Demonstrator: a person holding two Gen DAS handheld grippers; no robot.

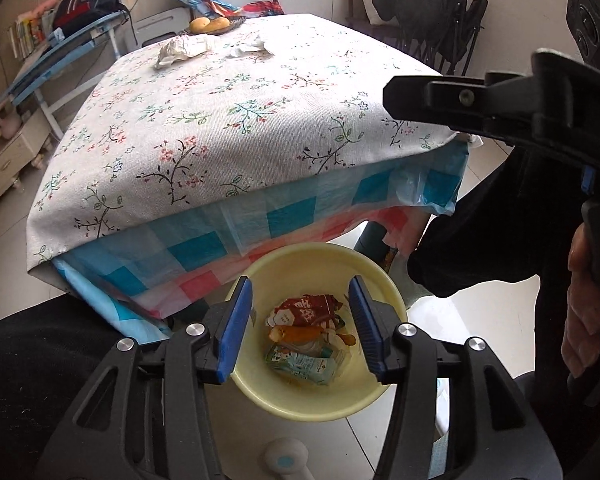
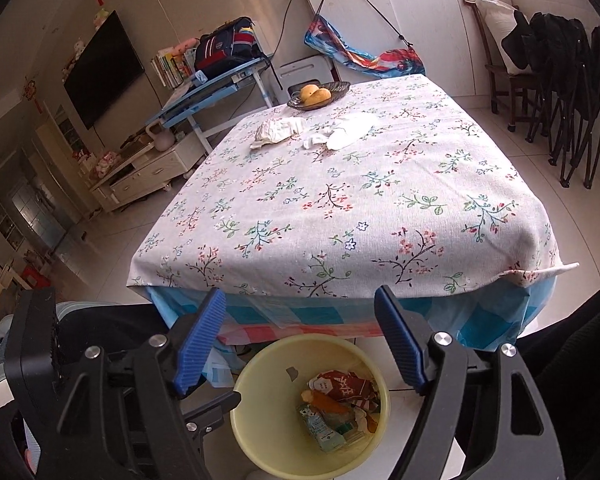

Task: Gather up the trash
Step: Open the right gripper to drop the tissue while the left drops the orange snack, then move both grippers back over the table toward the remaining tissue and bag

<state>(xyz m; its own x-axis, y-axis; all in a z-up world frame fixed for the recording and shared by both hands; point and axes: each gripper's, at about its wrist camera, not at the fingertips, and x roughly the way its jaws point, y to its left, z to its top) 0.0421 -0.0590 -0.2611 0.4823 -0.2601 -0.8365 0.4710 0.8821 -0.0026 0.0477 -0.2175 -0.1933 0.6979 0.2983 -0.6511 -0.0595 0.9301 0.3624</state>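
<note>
**Q:** Where does the bin (image 2: pixel 272 420) stand relative to the table (image 2: pixel 340 208)?

**A:** On the floor, just before the table's near edge. Wrappers (image 2: pixel 336 404) lie in it — piled on its bottom.

**Q:** What lies on the table?

**A:** Two crumpled tissues (image 2: pixel 278 130) side by side near the far end. Behind them, at the far edge, a dish (image 2: pixel 320 95) with fruit in it.

**Q:** And around the table?

**A:** In the right wrist view — a desk (image 2: pixel 216 88) beyond the far left corner, with a bag (image 2: pixel 226 50) on it. Chairs (image 2: pixel 556 76) stand to the far right, against the cupboards.
</note>
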